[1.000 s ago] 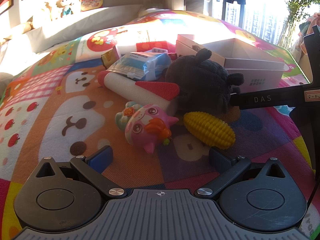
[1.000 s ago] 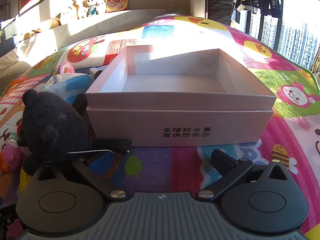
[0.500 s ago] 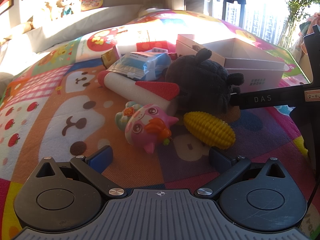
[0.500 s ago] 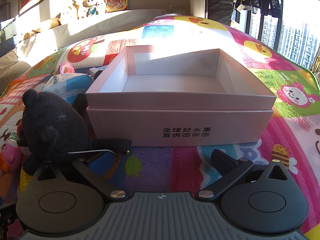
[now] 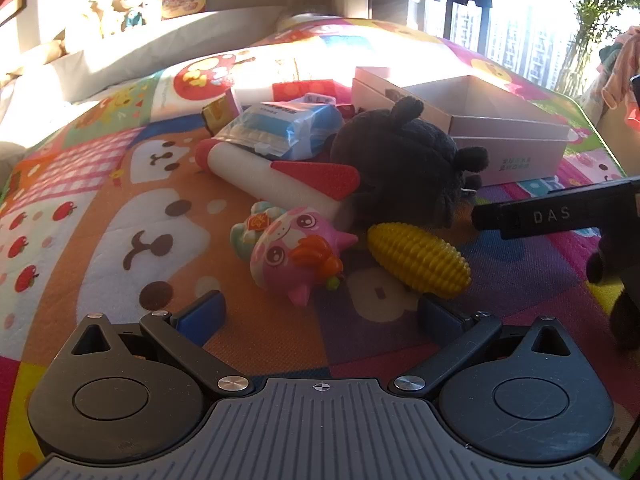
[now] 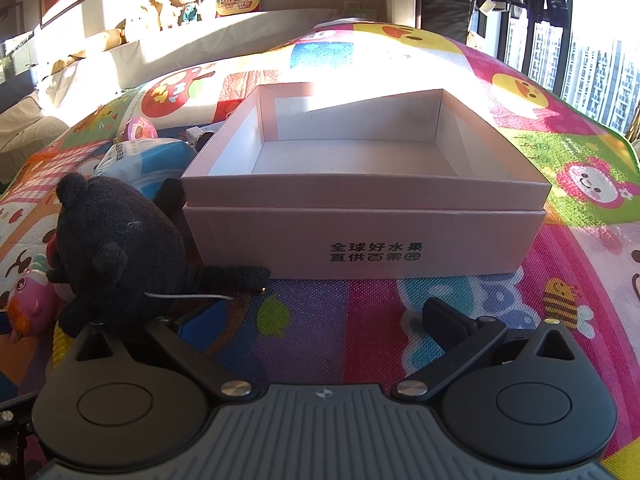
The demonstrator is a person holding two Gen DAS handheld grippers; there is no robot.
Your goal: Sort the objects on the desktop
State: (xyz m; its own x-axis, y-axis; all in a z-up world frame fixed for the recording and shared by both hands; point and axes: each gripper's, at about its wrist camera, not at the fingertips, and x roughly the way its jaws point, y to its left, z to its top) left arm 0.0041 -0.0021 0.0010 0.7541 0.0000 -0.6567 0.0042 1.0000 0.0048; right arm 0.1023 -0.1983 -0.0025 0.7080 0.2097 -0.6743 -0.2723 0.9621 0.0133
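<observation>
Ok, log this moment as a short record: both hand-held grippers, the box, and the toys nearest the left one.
left hand-held gripper: open, holding nothing
right hand-held gripper: open, holding nothing
pink box: open-topped, nothing visible inside
black plush: beside the box
yellow corn toy: on the mat, in front of the plush
pink pig toy: left of the corn

Just ahead of the left gripper (image 5: 320, 314), between its spread fingers, a pink squishy toy (image 5: 296, 252) with big eyes and an orange tuft lies on its side. Ahead and to the right of it a ridged yellow corn toy (image 5: 418, 258) lies slantwise. Beyond both sits a black plush toy (image 5: 400, 164), leaning against a white roller with a red fin (image 5: 276, 178). A blue-and-clear packet (image 5: 280, 130) rests on the roller's far end. Straight ahead of the right gripper (image 6: 320, 318) stands an open pink box (image 6: 364, 240), upright, with dark printed characters on its near wall; the plush touches its left corner.
</observation>
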